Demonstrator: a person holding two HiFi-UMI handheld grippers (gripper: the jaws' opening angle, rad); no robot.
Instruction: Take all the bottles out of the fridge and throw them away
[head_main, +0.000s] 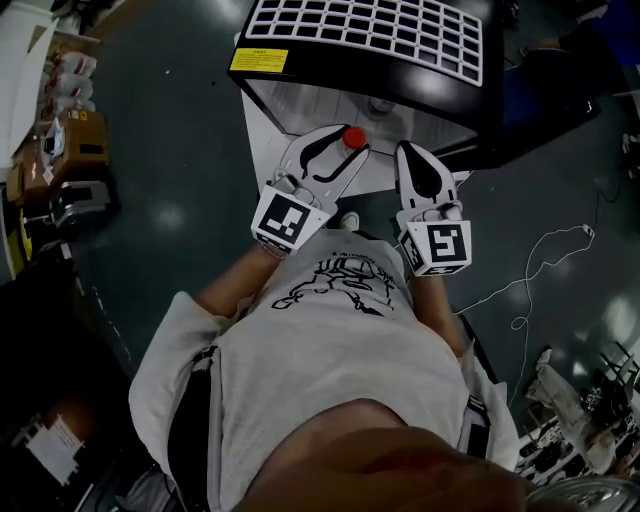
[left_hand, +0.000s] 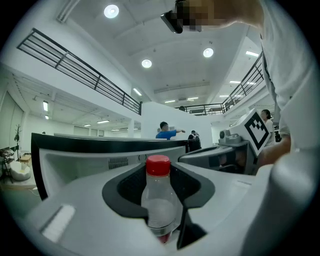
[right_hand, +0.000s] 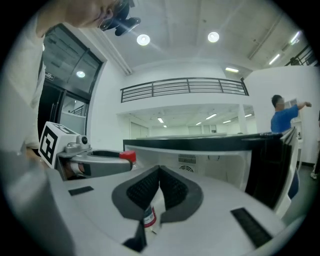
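A clear plastic bottle (left_hand: 160, 202) with a red cap (head_main: 354, 137) stands upright between the pads of my left gripper (head_main: 342, 150), which is shut on its body. This gripper is held level just in front of the small open fridge (head_main: 300, 105), black outside and white inside. Beside it on the right, my right gripper (head_main: 412, 152) has its pads pressed together (right_hand: 159, 172). Through the gap under those pads shows a small bottle-like thing with a red label (right_hand: 149, 218); I cannot tell whether it is gripped. From the right gripper view the held bottle's cap (right_hand: 128, 156) shows at the left.
The fridge wall (right_hand: 215, 155) and its black rim fill the space ahead. A white cable (head_main: 540, 262) snakes over the dark floor at the right. Boxes and clutter (head_main: 60, 150) line the left edge. People stand far off in the hall (left_hand: 165, 131).
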